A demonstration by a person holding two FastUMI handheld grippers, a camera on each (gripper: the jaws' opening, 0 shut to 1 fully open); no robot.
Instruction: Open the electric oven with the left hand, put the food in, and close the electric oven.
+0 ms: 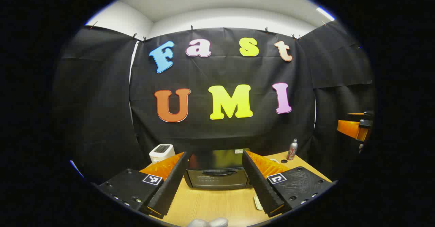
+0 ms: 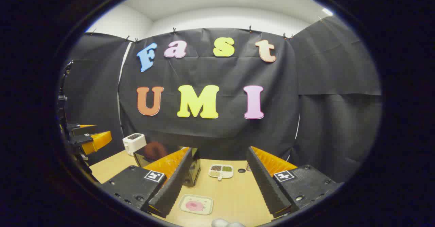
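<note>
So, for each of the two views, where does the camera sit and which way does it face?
Left gripper view: rides on the left gripper, open, facing the black electric oven with its door shut, on the wooden table.
Right gripper view: rides on the right gripper, open, facing the pale tray with pink food and a divided white dish.
Shared: the oven, white toaster, table.

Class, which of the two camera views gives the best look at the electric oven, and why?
The left gripper view: the electric oven sits head-on between that gripper's fingers, its closed door and dark top plain to see. In the right gripper view the oven is seen at an angle, and one of that gripper's fingers partly hides it.
</note>
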